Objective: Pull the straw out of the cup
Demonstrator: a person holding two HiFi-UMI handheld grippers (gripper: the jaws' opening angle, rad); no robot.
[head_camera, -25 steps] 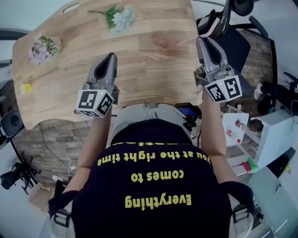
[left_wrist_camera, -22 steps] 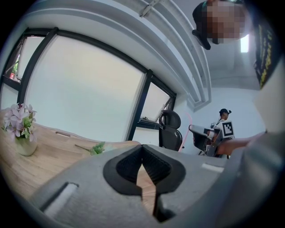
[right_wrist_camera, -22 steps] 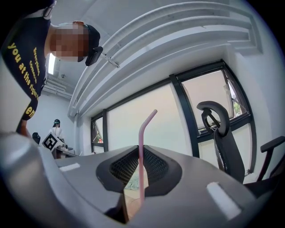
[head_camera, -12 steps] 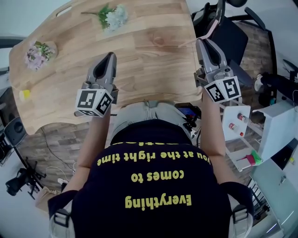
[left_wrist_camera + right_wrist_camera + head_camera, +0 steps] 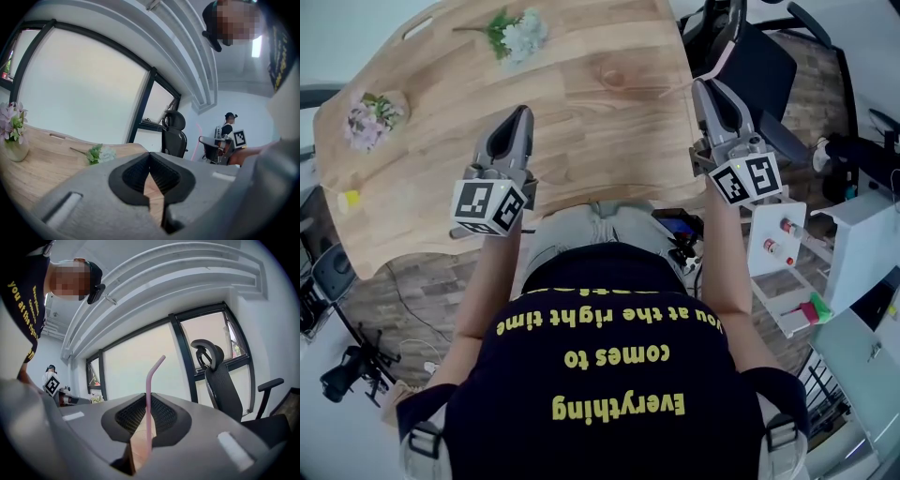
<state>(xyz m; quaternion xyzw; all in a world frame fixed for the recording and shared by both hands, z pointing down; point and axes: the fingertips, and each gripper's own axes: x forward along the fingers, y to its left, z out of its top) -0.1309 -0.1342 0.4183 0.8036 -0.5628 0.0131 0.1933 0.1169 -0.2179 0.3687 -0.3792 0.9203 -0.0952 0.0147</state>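
Note:
A pink bendy straw [image 5: 149,399] stands upright between the pads of my right gripper [image 5: 146,420], which is shut on it, bent tip uppermost. Low in the gap behind the straw a faint clear curved rim shows; I cannot tell whether it is the cup. In the head view the right gripper [image 5: 710,86] hovers at the right edge of the wooden table [image 5: 581,103], with the straw [image 5: 724,58] poking past its tips. No cup shows in the head view. My left gripper [image 5: 517,120] hangs over the table's near side, its jaws [image 5: 150,159] shut on nothing.
A small vase of pink flowers [image 5: 367,120] and a loose flower sprig [image 5: 514,33] sit on the far part of the table, a yellow bit [image 5: 349,198] at its left edge. A black office chair [image 5: 750,56] and white shelving [image 5: 778,248] stand to the right.
My right gripper has sunk slightly with the straw still in its jaws. The left gripper has hardly moved. The head camera has shifted a little.

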